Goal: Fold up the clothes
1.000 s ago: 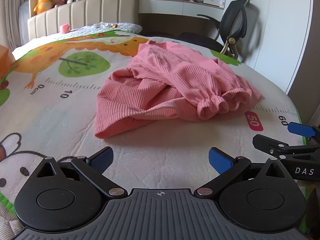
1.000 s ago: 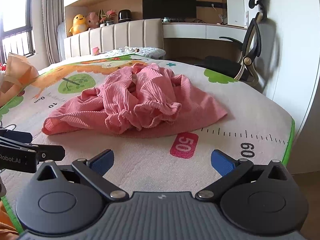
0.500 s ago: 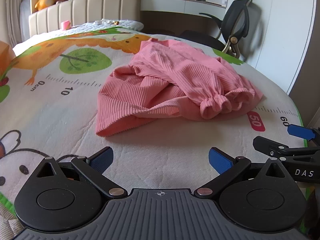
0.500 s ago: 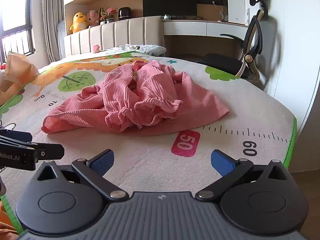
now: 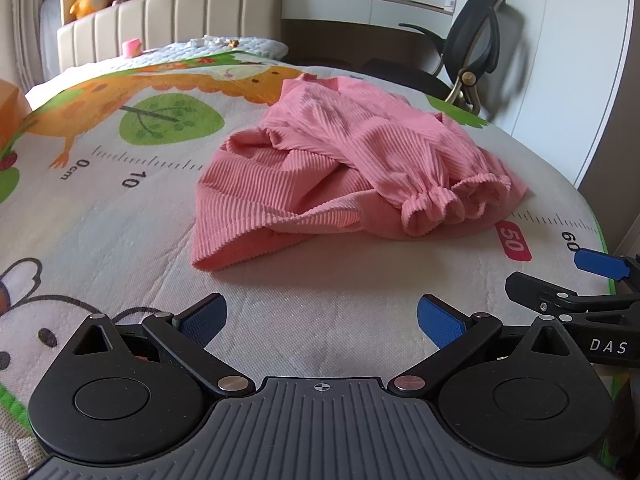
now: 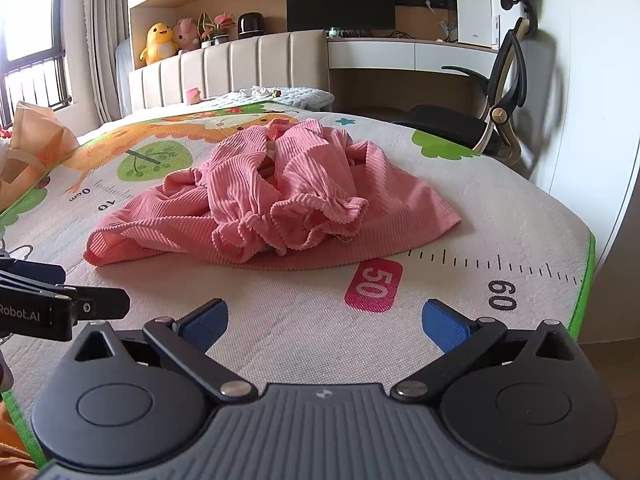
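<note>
A crumpled pink ribbed garment (image 5: 344, 168) lies in a heap on the printed play mat (image 5: 120, 220); it also shows in the right wrist view (image 6: 272, 204). My left gripper (image 5: 320, 316) is open and empty, a short way in front of the garment's near hem. My right gripper (image 6: 325, 320) is open and empty, near the red "50" mark (image 6: 374, 286), also short of the garment. Part of the right gripper shows at the right edge of the left wrist view (image 5: 592, 284). Part of the left gripper shows at the left edge of the right wrist view (image 6: 60, 304).
The mat's green edge (image 6: 586, 280) drops off at the right. An office chair (image 6: 500, 120) and desk stand beyond it. A beige headboard (image 6: 240, 68) with plush toys (image 6: 160, 38) is at the back. An orange bag (image 6: 36, 148) sits at the left.
Both grippers have risen and tilted a little, so the garment sits lower in both views. The garment has not moved and both grippers stay open.
</note>
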`<action>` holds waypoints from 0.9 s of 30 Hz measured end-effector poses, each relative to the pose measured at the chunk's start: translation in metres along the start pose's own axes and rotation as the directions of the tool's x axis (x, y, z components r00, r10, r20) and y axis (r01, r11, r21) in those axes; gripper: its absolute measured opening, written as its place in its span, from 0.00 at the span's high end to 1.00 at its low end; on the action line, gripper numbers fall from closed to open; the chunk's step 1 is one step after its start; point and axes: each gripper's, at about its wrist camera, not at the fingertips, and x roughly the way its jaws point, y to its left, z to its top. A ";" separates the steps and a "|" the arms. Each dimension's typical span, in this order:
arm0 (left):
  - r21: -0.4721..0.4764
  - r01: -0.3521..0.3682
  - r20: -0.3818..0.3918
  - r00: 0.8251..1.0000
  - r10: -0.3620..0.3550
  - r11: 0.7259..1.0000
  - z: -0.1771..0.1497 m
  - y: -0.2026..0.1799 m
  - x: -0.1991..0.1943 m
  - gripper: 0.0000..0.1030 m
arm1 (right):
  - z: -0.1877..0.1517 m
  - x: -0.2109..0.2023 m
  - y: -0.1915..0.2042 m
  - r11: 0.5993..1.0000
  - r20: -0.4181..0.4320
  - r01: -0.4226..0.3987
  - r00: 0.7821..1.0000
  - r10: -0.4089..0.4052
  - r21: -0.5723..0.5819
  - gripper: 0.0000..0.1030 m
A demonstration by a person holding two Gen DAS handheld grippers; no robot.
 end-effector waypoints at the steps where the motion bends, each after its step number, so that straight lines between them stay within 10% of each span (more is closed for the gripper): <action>1: 0.000 0.000 -0.001 1.000 0.000 1.000 0.000 0.000 0.000 0.00 | 0.000 0.000 0.000 1.000 0.000 0.000 1.000 0.000 0.000 0.00; 27: -0.004 0.003 -0.024 1.000 -0.003 1.000 -0.003 0.000 0.003 0.00 | -0.001 0.000 -0.001 1.000 -0.004 -0.001 1.000 0.001 0.003 0.00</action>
